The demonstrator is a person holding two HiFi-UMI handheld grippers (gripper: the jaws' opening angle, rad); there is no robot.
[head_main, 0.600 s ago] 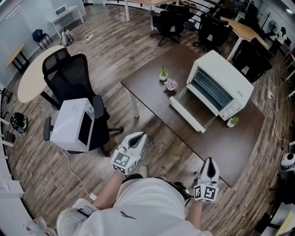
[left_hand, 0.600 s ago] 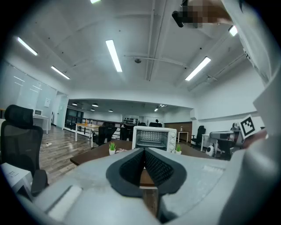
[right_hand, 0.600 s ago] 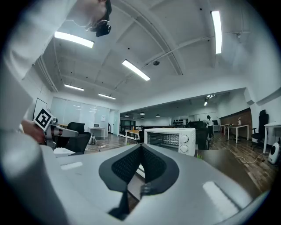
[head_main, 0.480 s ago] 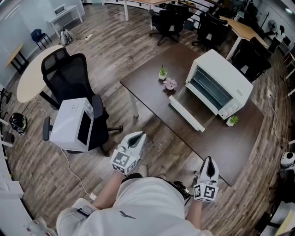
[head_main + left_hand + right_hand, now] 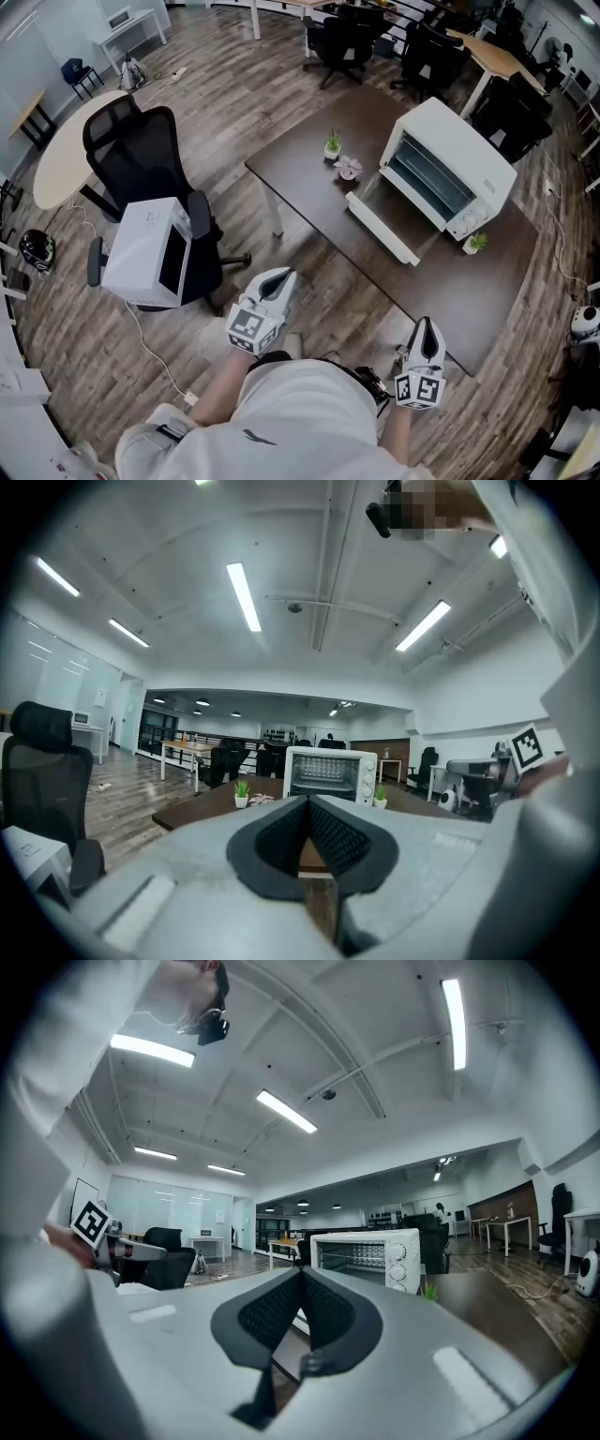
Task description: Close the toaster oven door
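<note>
- The white toaster oven [image 5: 450, 173] stood on the far right part of the dark brown counter [image 5: 309, 178]. Its door [image 5: 381, 231] hung fully open, lying flat and pointing toward the person.
- Its wire rack showed through the open front, and the control knobs sat at its right end.
- A small green potted plant [image 5: 333, 145] and a pinkish item [image 5: 347, 170] sat on the counter just left of the oven. A second small plant [image 5: 475, 246] stood by the knob corner.
- The left tongs [image 5: 284, 278] were held short of the counter's near edge, well apart from the door. Their dark pads were pressed together with nothing between them.
- The right tongs [image 5: 427, 328] hung near the counter's closest corner, also away from the door. Their jaws were likewise closed and empty.
- Both tongs pointed toward the oven.
- To the left, on the wooden floor [image 5: 234, 84], a white microwave [image 5: 150, 251] rested on a black office chair [image 5: 141, 155].
</note>
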